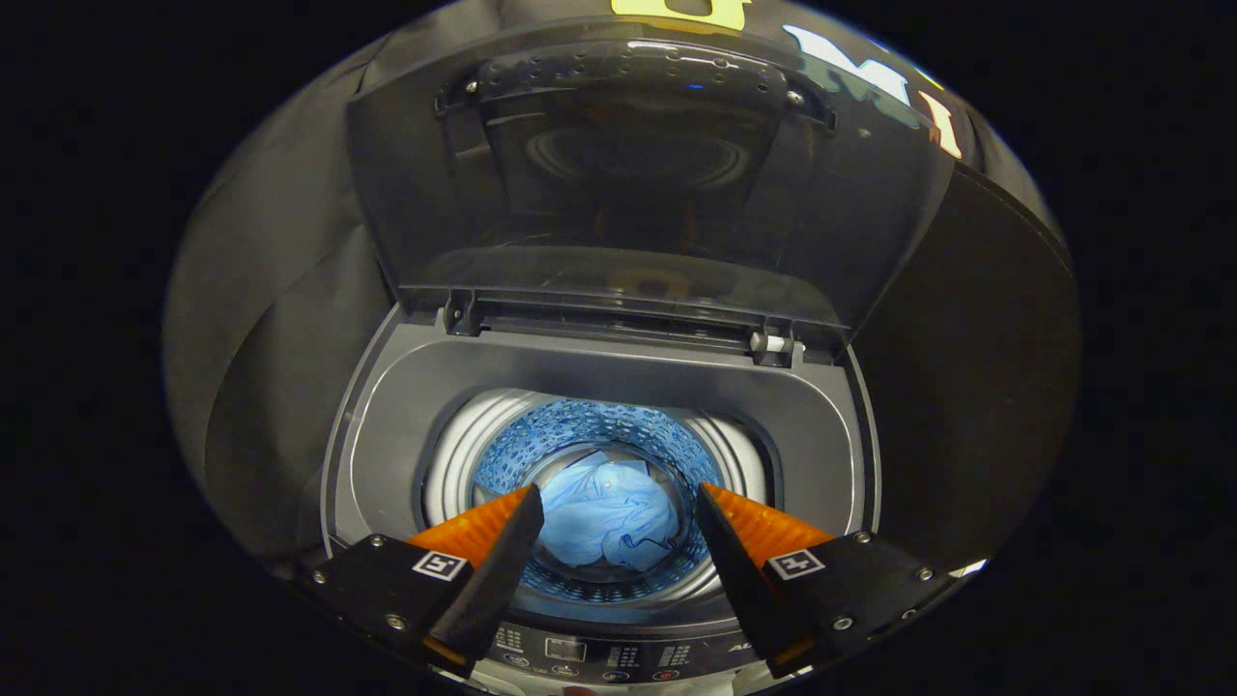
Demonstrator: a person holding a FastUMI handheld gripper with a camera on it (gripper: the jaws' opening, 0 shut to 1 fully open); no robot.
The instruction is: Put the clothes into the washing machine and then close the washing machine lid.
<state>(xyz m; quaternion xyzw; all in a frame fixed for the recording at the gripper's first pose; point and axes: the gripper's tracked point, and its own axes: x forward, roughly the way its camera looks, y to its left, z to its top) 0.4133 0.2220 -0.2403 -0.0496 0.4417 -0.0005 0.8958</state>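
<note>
The gripper (614, 503) was held wide open, with nothing gripped. Beyond its fingers, a crumpled pale blue cloth garment (609, 517) was seen at the bottom of the perforated metal drum (589, 430). Soft and light, it could be pinched by any fold. The glossy dark hinged lid (638, 174) stood upright at the washer's rear edge.

Dark booth wall cloth (290, 319) hangs in loose folds behind and to both sides of the appliance, with one broad, flatter and darker panel (976, 387) of it standing off to the right.
</note>
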